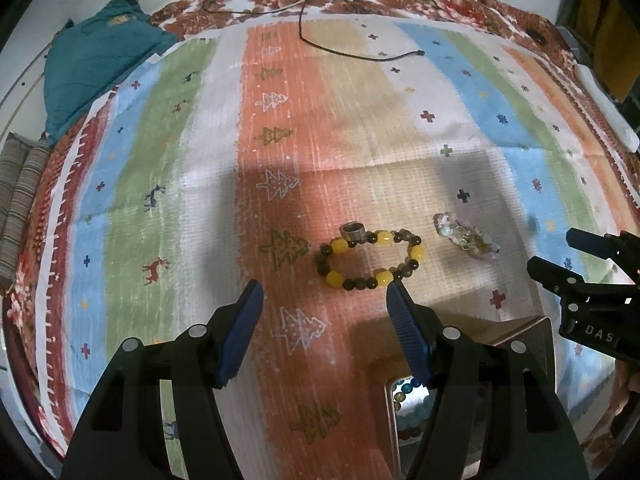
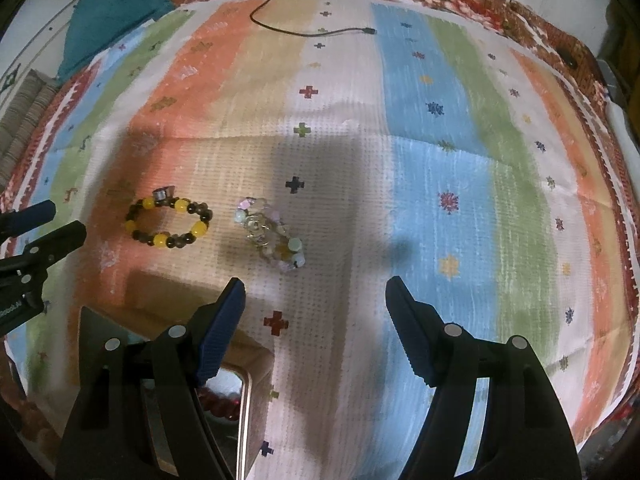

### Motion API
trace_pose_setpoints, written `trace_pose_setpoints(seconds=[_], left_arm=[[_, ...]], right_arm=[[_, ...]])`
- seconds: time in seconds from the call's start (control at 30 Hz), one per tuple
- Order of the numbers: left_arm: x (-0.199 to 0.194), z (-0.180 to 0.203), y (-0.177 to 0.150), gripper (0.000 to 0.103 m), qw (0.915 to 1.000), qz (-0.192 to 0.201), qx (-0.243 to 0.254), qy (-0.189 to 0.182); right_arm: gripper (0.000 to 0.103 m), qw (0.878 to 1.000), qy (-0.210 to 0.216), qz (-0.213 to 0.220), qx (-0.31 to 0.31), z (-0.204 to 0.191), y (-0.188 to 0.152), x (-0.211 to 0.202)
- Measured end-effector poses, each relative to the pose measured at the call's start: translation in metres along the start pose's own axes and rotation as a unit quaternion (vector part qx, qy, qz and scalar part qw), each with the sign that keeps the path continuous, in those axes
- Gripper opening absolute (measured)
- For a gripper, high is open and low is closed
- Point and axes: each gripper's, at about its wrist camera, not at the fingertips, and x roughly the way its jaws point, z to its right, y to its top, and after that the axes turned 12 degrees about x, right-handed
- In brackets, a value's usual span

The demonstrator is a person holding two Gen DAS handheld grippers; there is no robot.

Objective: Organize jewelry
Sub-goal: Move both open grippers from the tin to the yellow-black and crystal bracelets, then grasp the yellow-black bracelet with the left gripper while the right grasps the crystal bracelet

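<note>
A yellow and dark bead bracelet (image 1: 370,258) lies on the striped cloth with a silver ring (image 1: 353,232) touching its far edge. A pale crystal bracelet (image 1: 466,240) lies to its right. My left gripper (image 1: 324,300) is open and empty just short of the bead bracelet. In the right wrist view the bead bracelet (image 2: 170,222), ring (image 2: 164,193) and crystal bracelet (image 2: 272,236) lie ahead and left of my open, empty right gripper (image 2: 314,300). A jewelry box (image 2: 244,400) with beads inside sits near me, partly hidden behind the fingers.
The jewelry box (image 1: 394,412) shows under my left gripper's right finger. A black cable (image 1: 360,54) lies across the far cloth. A teal cushion (image 1: 92,72) sits far left. My right gripper (image 1: 560,264) shows at the right edge of the left wrist view.
</note>
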Motion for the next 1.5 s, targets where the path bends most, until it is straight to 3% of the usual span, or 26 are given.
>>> trace_pose_setpoints(seconds=[0.87, 1.27, 1.5], left_arm=[[0.057, -0.001, 0.019, 0.064, 0.9983, -0.054, 0.021, 0.001], [0.085, 0.004, 0.014, 0.064, 0.995, -0.092, 0.039, 0.004], [0.09, 0.007, 0.007, 0.064, 0.9952, -0.091, 0.036, -0.001]], right_arm=[[0.073, 0.999, -0.024, -0.045, -0.004, 0.003, 0.024, 0.051], [0.073, 0.998, -0.046, -0.043, -0.027, -0.005, 0.027, 0.072], [0.073, 0.997, -0.052, -0.037, -0.033, -0.008, 0.028, 0.083]])
